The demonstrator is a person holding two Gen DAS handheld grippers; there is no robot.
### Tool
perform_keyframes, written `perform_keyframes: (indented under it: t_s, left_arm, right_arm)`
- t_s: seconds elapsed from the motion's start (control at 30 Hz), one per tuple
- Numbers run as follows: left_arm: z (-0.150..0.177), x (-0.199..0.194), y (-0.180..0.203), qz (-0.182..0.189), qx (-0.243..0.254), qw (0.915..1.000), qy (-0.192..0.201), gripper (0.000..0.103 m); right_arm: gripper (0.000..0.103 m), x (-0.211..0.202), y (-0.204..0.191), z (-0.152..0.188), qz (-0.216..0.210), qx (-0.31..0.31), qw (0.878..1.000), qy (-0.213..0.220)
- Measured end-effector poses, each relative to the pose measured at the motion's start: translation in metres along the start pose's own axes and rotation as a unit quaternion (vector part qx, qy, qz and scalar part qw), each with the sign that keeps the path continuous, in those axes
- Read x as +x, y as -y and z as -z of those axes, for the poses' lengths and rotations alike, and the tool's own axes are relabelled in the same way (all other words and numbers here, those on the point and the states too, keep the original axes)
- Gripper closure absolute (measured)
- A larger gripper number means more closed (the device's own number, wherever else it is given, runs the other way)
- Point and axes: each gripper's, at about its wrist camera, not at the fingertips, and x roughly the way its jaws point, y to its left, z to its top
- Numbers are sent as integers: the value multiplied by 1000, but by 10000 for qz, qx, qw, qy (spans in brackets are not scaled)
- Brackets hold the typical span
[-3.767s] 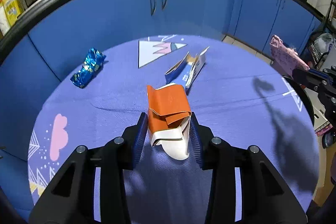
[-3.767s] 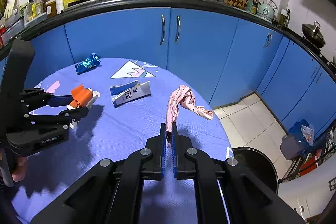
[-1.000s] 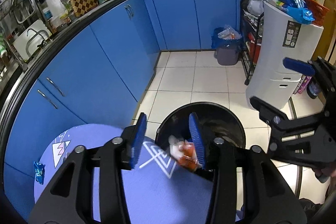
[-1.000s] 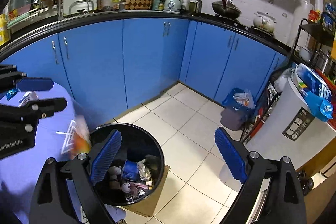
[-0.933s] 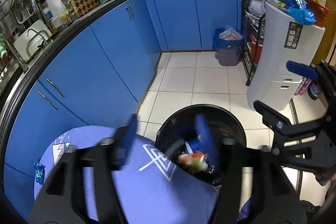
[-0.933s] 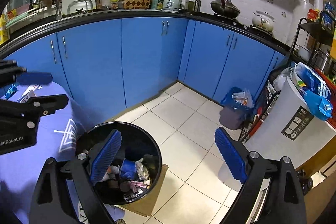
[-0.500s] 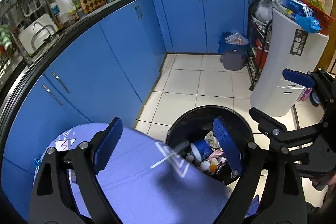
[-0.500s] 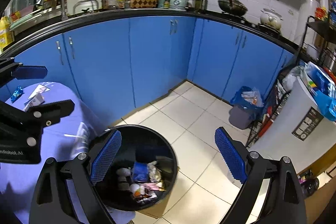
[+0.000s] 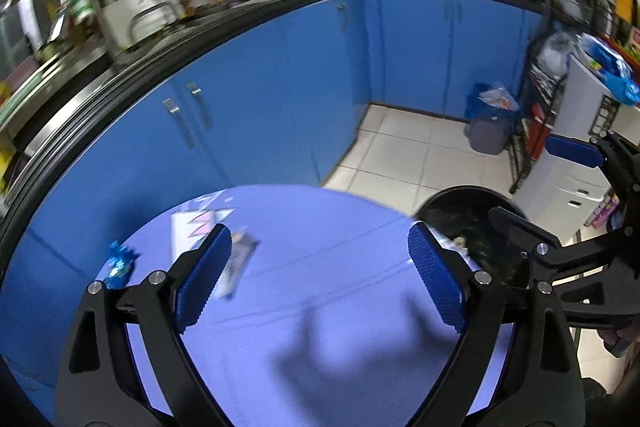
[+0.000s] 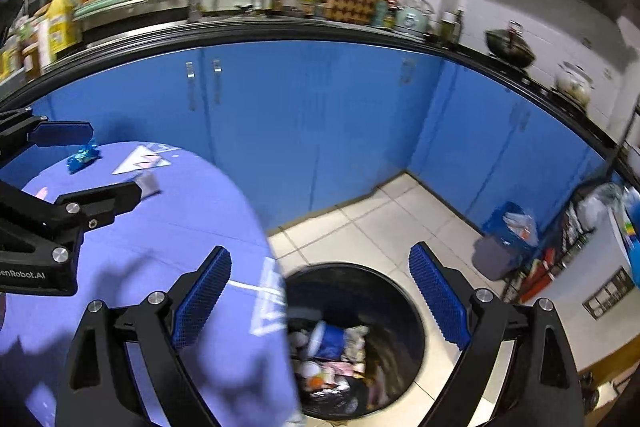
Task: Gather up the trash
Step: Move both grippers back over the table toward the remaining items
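My left gripper (image 9: 320, 279) hangs over the lilac-clothed round table (image 9: 328, 339); its jaws are opening wide and nothing is between them. Ahead of it on the cloth lie a crumpled blue foil wrapper (image 9: 119, 265) and a flattened white-and-blue carton (image 9: 237, 265), blurred by motion. My right gripper (image 10: 320, 299) stands open and empty above the table's edge and the black round bin (image 10: 394, 311) on the floor. The bin holds several pieces of rubbish, among them a blue cup. The wrapper (image 10: 83, 155) and carton (image 10: 147, 183) also show in the right wrist view.
Blue kitchen cabinets (image 9: 280, 99) curve behind the table under a black worktop. On the pale tiled floor (image 10: 360, 219) stands a small grey bin with a blue bag (image 9: 490, 127). A white drawer unit (image 9: 576, 183) and a rack are at the right.
The orange-and-white trash dropped from my left gripper into the black bin and its jaws spread wide. Both grippers have swung left from the bin towards the table.
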Motion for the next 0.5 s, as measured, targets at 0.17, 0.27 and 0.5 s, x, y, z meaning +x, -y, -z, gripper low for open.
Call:
perform_keyframes:
  t_s: [0.17, 0.27, 0.5]
  left_arm:
    - [24, -4, -56, -220, -314, 9992, -111, 12]
    - [41, -3, -88, -345, -434, 9983, -179, 12]
    - [71, 15, -162, -564, -661, 9956, -359, 12]
  right_arm:
    - [15, 23, -48, -16, -413, -111, 9989, -181]
    - [15, 39, -80, -25, -565, -247, 9977, -274]
    - [15, 71, -145, -37, -777, -697, 9933, -497]
